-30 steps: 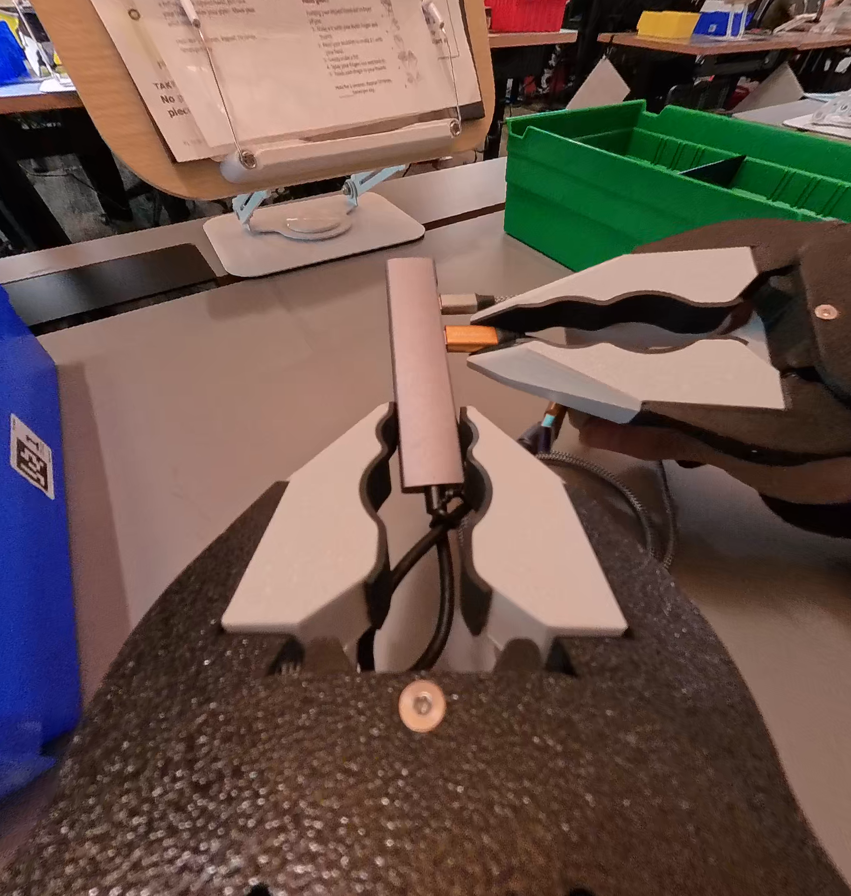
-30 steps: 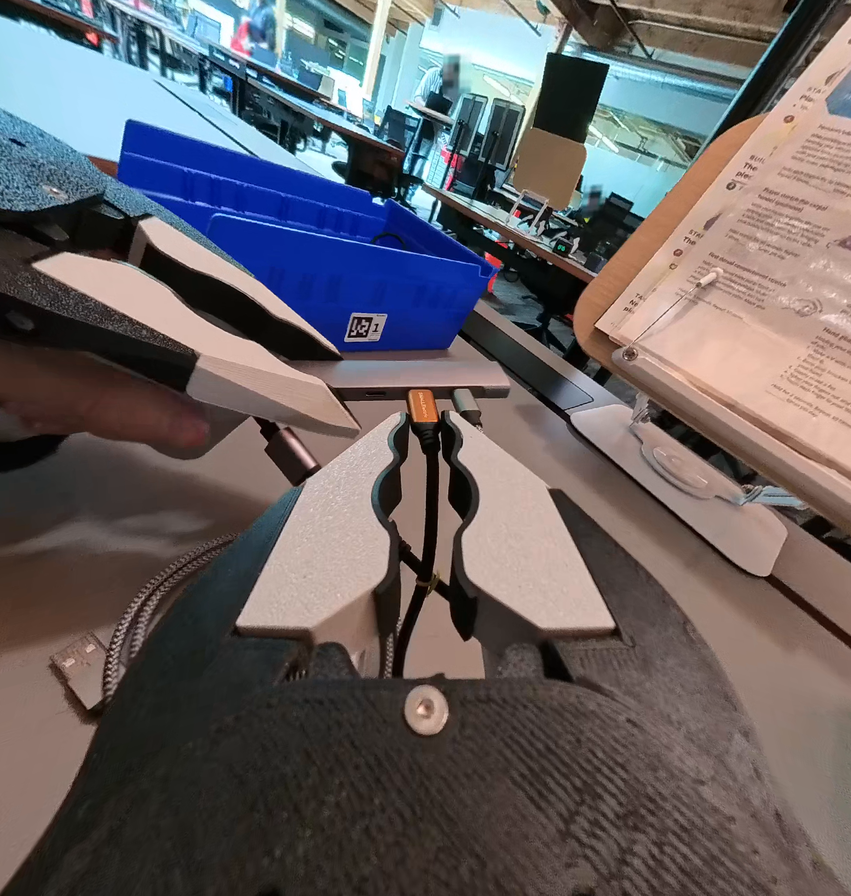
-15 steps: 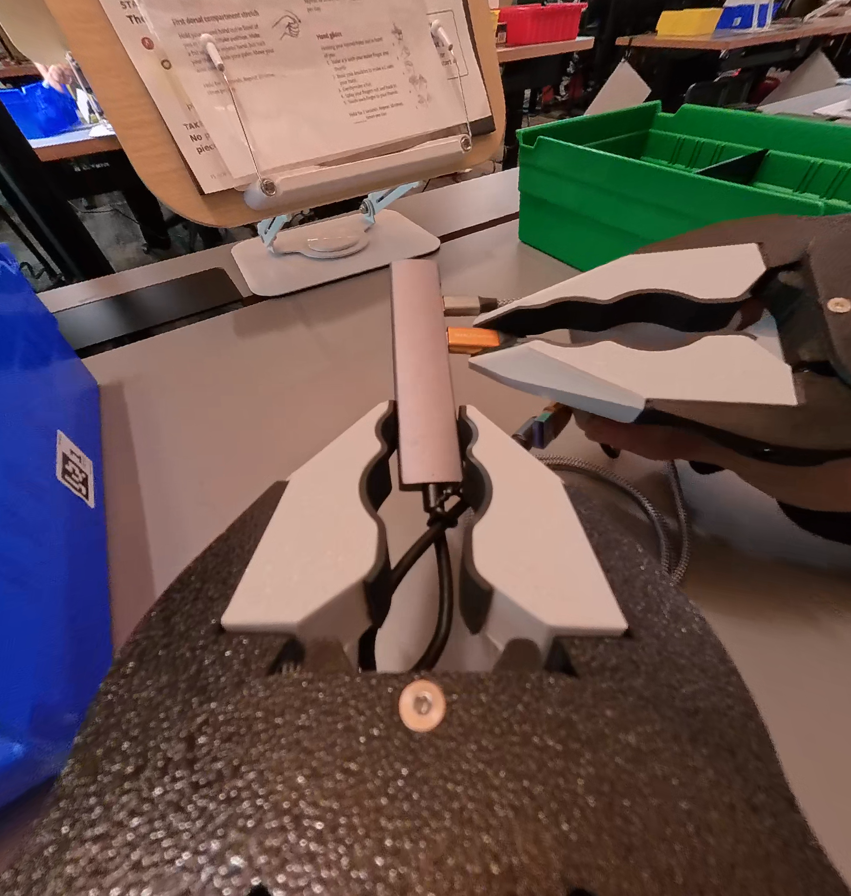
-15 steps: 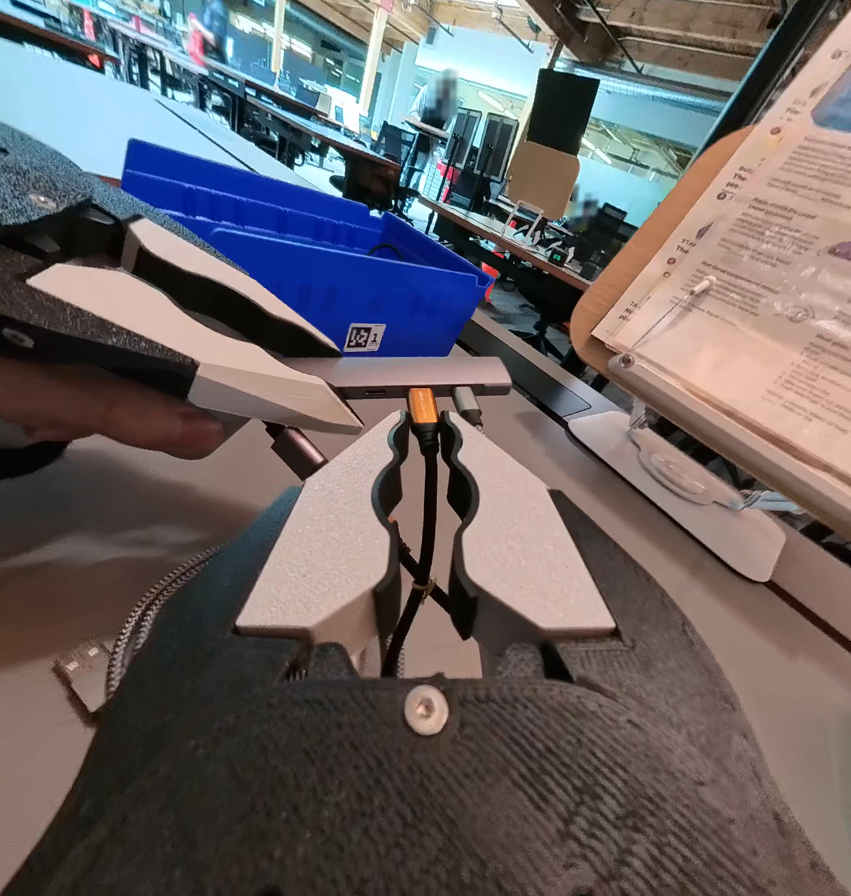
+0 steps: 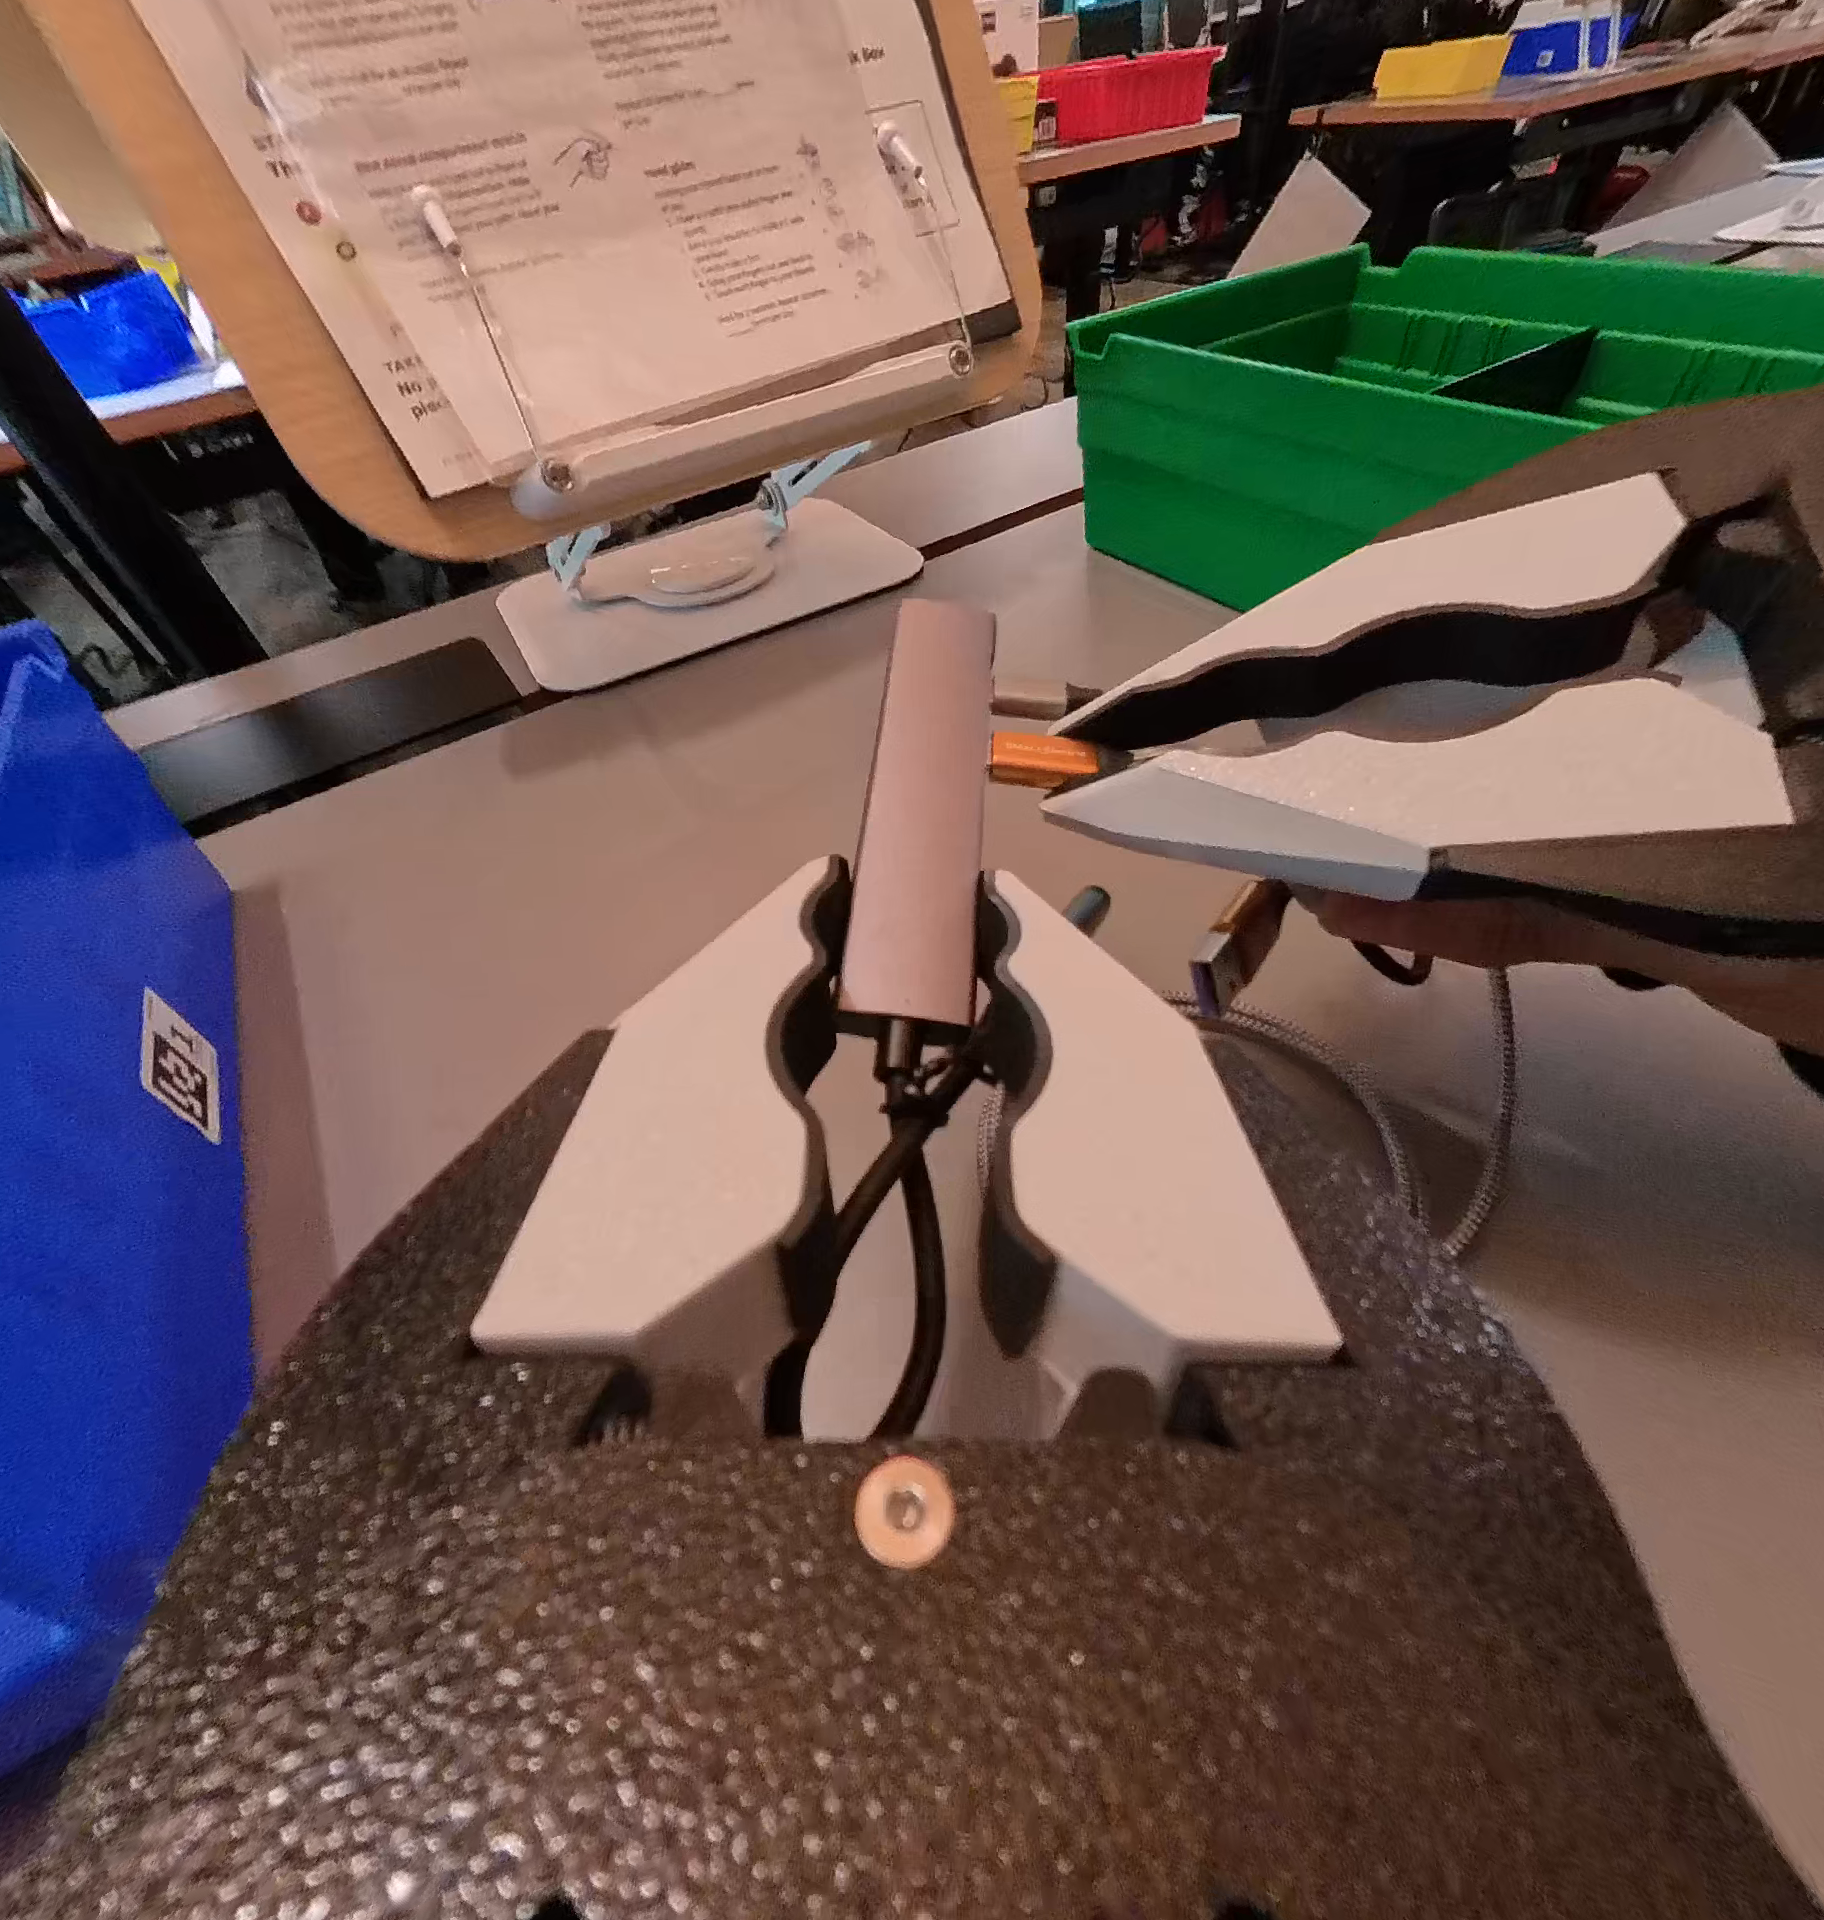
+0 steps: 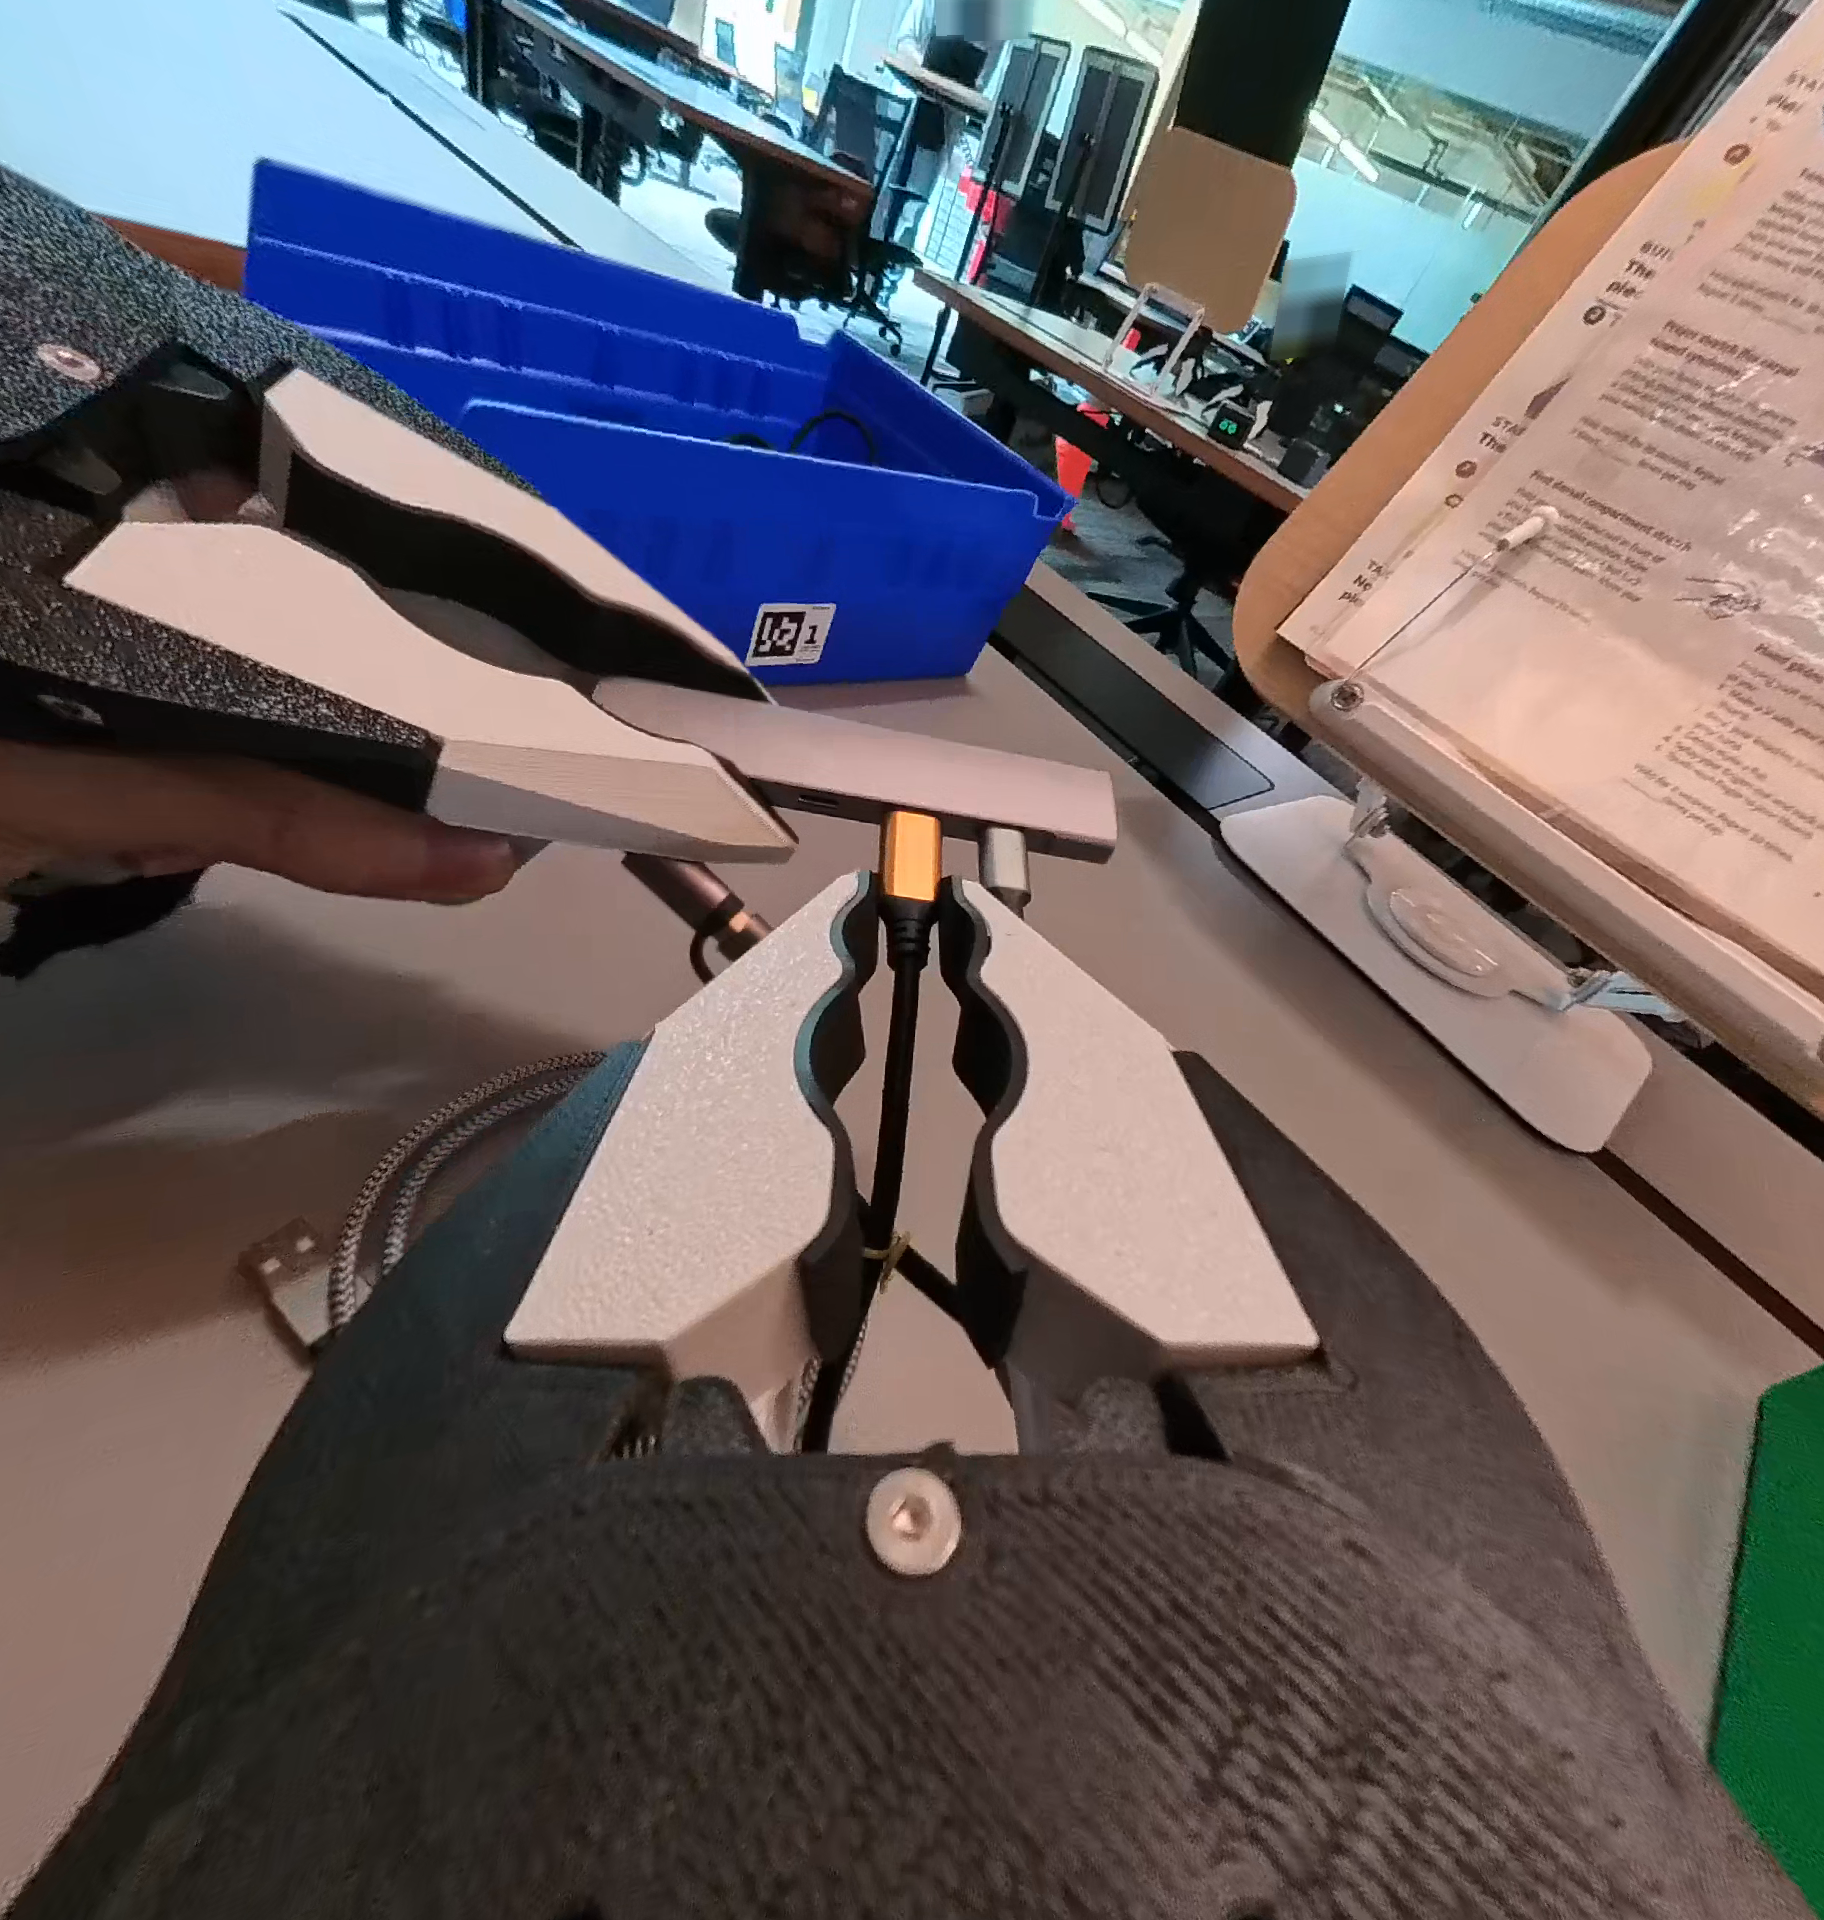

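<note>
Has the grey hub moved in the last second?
Yes, slightly. In the left wrist view the grey hub now reaches farther up against the base of the document stand, so it rose or tipped up.

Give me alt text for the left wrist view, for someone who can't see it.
The left gripper clamps a grey hub while the right gripper grips an orange plug at the hub's side. A blue bin, green bin and document stand surround them.

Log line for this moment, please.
left hand-held gripper: shut on USB hub | right hand-held gripper: shut on orange-plug cable, plugged into hub
</note>
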Demonstrator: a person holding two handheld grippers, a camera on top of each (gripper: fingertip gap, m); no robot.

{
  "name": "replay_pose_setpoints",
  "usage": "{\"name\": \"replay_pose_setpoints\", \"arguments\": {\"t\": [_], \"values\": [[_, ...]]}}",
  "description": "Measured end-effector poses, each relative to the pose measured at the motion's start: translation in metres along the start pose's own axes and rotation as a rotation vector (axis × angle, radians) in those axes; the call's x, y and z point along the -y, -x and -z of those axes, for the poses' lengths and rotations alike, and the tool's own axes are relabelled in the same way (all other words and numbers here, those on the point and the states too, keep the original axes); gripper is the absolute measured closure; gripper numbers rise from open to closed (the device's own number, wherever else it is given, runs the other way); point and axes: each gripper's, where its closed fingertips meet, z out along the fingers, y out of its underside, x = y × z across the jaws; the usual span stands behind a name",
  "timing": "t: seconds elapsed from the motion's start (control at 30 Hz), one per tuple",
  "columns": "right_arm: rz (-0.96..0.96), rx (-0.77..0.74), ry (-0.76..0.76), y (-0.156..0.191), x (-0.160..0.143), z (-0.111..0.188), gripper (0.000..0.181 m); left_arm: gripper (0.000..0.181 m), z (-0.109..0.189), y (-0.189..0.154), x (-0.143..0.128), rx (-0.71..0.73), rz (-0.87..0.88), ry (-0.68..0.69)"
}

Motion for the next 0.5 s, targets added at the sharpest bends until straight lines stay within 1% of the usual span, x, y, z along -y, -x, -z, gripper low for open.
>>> {"name": "replay_pose_setpoints", "arguments": {"t": [0.23,0.37,0.47,0.5], "values": [[0.019,-0.034,0.005,-0.002,0.0,0.011,0.17,0.159,0.0,-0.008,0.005,0.0,-0.064,-0.014],[0.062,-0.046,0.033,-0.001,-0.004,0.01,0.17,0.159,-0.001,-0.009,0.002,-0.007,-0.043,-0.003],[-0.113,0.013,-0.021,-0.004,0.002,0.013,0.17,0.158,-0.001,-0.011,0.006,-0.008,-0.037,-0.02],[-0.08,-0.001,-0.005,-0.003,-0.001,0.011,0.17,0.159,-0.001,-0.01,0.005,0.006,-0.055,-0.013]]}}
